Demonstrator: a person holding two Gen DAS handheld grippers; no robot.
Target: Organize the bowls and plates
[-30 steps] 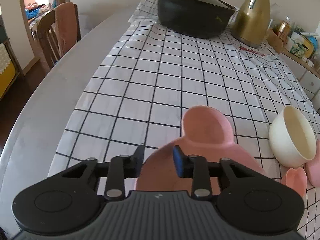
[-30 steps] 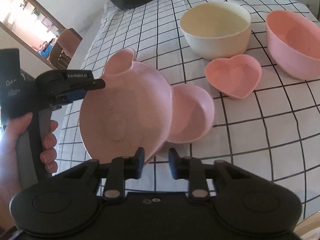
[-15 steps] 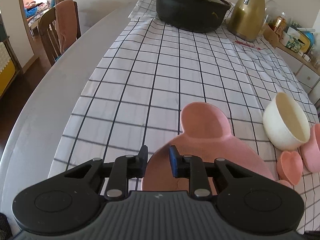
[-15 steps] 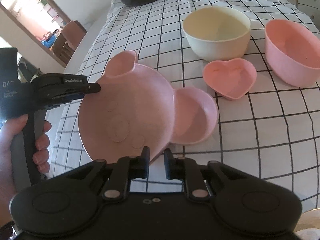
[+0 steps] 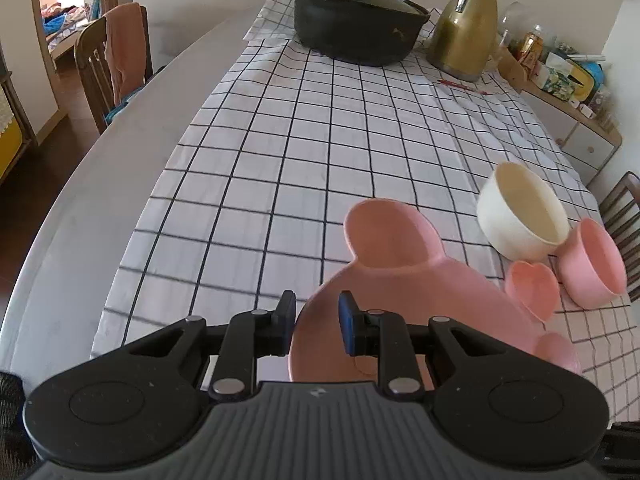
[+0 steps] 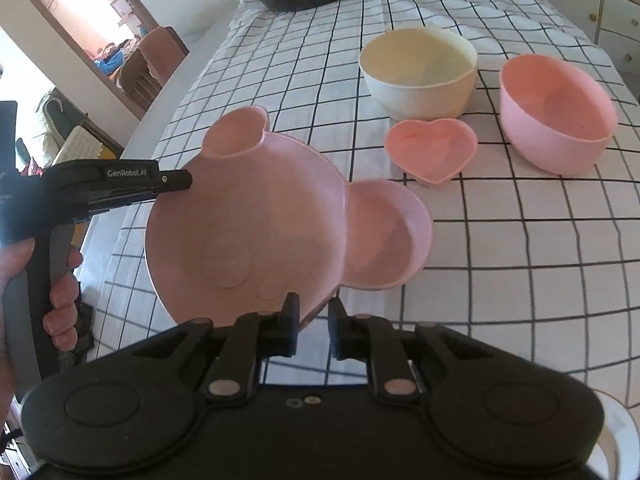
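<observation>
Left gripper [image 5: 313, 317]: my jaws are closed down on the near rim of the pink bear-shaped plate [image 5: 404, 296], one pad outside the rim, the other inside the dish; in the right wrist view this gripper [image 6: 176, 181] comes in from the left and meets the plate's left edge.
Right gripper [image 6: 313, 317]: my jaws are narrowed around the plate's [image 6: 256, 224] lower rim, which sits between the two pads; whether the pads press on it I cannot tell.
Plate: held up above the checked cloth [image 5: 328, 152], tilted, both round ears pointing away from me.
Cream bowl [image 6: 420, 72]: upright on the cloth beyond the plate, toward the right.
Pink bowl [image 6: 554, 116]: upright just right of the cream bowl.
Heart-shaped dish [image 6: 432, 148]: on the cloth just in front of the cream bowl, between it and the plate's right ear.
Worktop [image 5: 80, 220]: grey, partly covered by the cloth.
Far end: black lidded pot [image 5: 356, 20] and gold jug [image 5: 466, 36] stand side by side.
</observation>
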